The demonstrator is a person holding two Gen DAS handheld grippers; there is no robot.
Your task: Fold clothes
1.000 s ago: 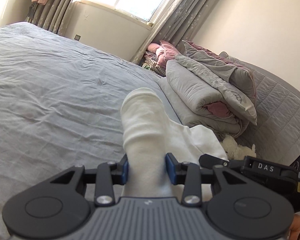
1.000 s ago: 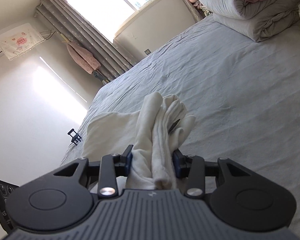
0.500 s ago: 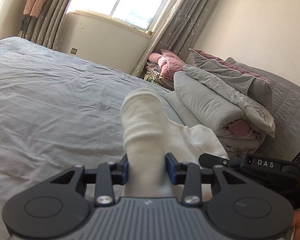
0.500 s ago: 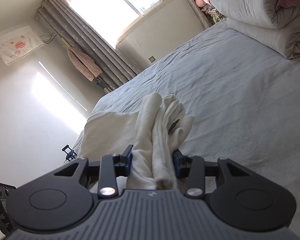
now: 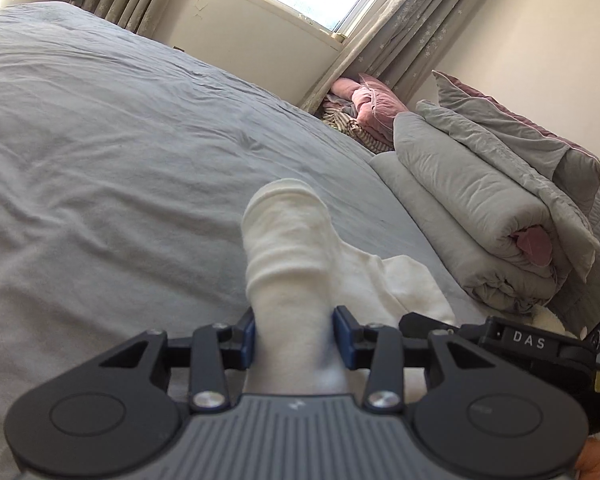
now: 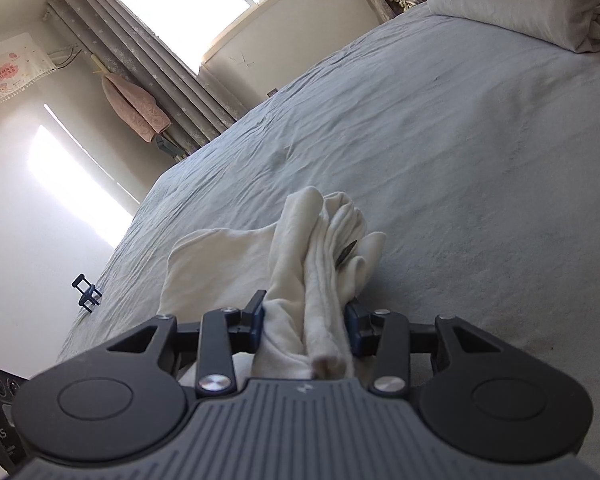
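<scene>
- Left wrist view: my left gripper [image 5: 294,338] is clamped on a bunched fold of the white garment [image 5: 288,248]; the blue pads [image 5: 249,339] press it from both sides, jaws only as far apart as the cloth is thick.
- The bunch sticks up toward 12 o'clock from the jaws. More of the same cloth spreads out toward 2 o'clock, lying on the grey bedsheet [image 5: 120,168].
- At 3 o'clock, a folded grey quilt [image 5: 472,208] stacked on the bed, well apart from the cloth. Pink bedding [image 5: 370,106] beyond it, by the curtain [image 5: 384,52].
- My right gripper's black body shows at the lower right edge, marked "DAS".
- Right wrist view: my right gripper [image 6: 305,330] is closed on a thick wad of the white garment [image 6: 320,240], several layers pinched together between the pads.
- Wad rises toward 12 o'clock; a flatter panel spreads toward 10 o'clock over the bedsheet [image 6: 440,152].
- A small dark sliver sits in the folds at 1 o'clock; cannot tell what it is.
- Quilt [image 6: 532,4] far off at 2 o'clock.
</scene>
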